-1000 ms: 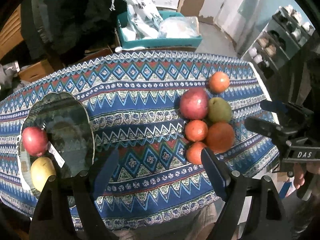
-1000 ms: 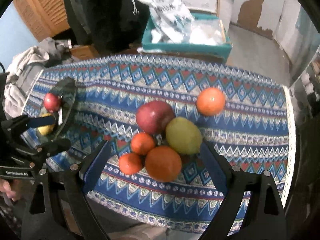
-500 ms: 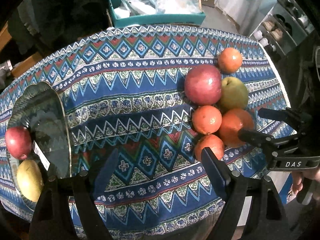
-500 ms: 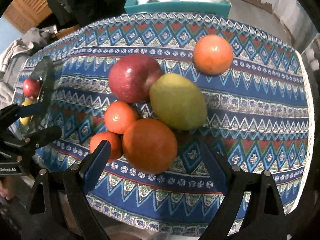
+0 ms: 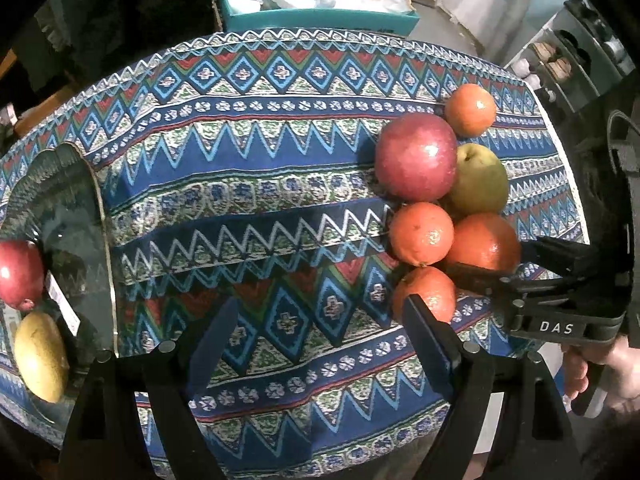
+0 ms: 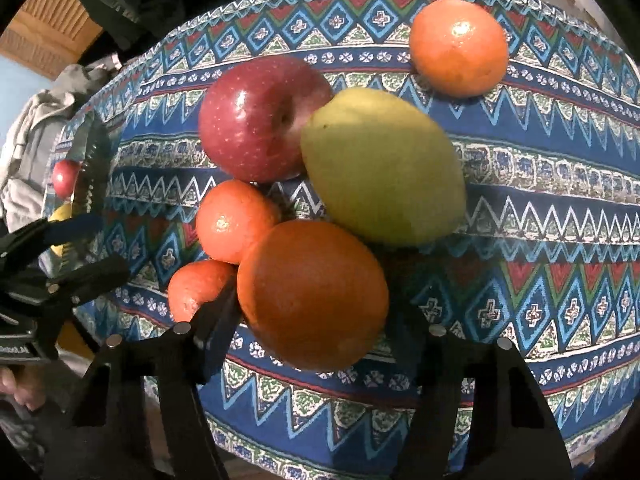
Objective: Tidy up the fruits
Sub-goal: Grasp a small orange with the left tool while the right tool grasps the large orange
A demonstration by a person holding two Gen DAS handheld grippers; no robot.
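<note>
My right gripper (image 6: pixel 312 320) straddles a large orange (image 6: pixel 312 292) at the near side of the fruit cluster. Its jaws are closing, with both pads against the orange's sides. Behind the orange lie a green pear (image 6: pixel 380 168), a red apple (image 6: pixel 260 120) and two small oranges (image 6: pixel 236 220) (image 6: pixel 196 284). A third small orange (image 6: pixel 458 46) sits apart at the back. My left gripper (image 5: pixel 320 312) hangs open over bare patterned cloth, holding nothing. To its left a glass plate (image 5: pixel 80 208) carries a red apple (image 5: pixel 20 272) and a yellow pear (image 5: pixel 38 356).
A blue patterned cloth (image 5: pixel 260 184) covers the table, whose near edge lies just under both grippers. A teal box (image 5: pixel 320 20) of plastic bags stands beyond the far edge. Shelves (image 5: pixel 560 60) rise at the right. A hand (image 5: pixel 616 364) grips the right tool.
Both grippers have sunk closer to the table. The right gripper's jaws have come in from wide open onto the large orange. The left jaws keep the same gap.
</note>
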